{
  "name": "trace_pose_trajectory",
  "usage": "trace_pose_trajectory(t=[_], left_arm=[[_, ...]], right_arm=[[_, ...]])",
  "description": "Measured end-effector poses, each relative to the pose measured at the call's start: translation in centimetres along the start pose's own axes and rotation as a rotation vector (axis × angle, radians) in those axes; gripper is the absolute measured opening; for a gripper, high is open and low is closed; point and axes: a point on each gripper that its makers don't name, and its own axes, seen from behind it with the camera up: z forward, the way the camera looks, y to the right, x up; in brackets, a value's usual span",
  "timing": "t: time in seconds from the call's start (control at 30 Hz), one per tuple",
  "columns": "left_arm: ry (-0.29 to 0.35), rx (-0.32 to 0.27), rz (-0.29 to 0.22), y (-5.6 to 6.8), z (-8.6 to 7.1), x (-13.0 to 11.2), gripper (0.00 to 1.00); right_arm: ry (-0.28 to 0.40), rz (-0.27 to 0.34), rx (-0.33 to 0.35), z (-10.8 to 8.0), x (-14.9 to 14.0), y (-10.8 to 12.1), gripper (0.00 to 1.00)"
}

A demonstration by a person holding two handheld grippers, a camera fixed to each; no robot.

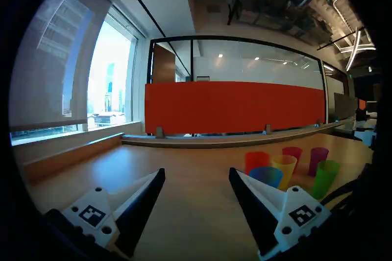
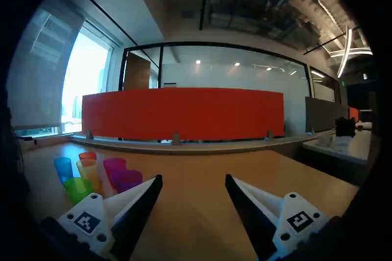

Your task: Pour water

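On the desk point(image 1: 196, 155), we find the upright plastic cups point(image 1: 285, 165) at two o'clock from our left gripper point(image 1: 196, 171) and ten o'clock from our right gripper point(image 2: 193, 177), both spread and empty.

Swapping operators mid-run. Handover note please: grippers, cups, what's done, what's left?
Left gripper: open, empty, low over the table.
Right gripper: open, empty, low over the same table.
Cups: six coloured ones standing in a tight cluster on the table. They sit right of the left gripper's fingers and left of the right gripper's.
Done: nothing evident; no cup is gripped. I cannot tell whether any cup holds water.
Left: probably all of it. Grip a cup, pour into another, set it down.
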Motion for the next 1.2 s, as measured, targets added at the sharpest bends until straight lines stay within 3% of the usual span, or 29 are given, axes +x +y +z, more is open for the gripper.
trace_pose_trajectory(t=[0.27, 0.47, 0.67, 0.97, 1.2], left_arm=[[0.000, -0.021, 0.024, -0.1, 0.1, 0.5, 0.97], [0.009, -0.034, 0.050, -0.1, 0.5, 2.4, 0.97], [-0.018, -0.088, 0.017, 0.8, 1.0, 4.3, 0.97], [-0.066, -0.136, -0.020, 1.2, 2.2, 7.0, 0.97], [-0.056, -0.175, -0.042, 1.4, 2.9, 10.8, 0.97]], right_arm=[[-0.003, 0.014, 0.006, 0.5, -0.2, -0.5, 0.99], [0.002, 0.018, 0.043, 0.4, 2.6, -1.3, 0.99], [-0.018, 0.009, 0.079, 0.8, 4.8, -2.0, 0.99], [-0.021, -0.023, 0.128, 1.4, 8.3, -3.1, 0.99], [-0.036, -0.032, 0.171, 2.0, 11.0, -4.0, 0.99]])
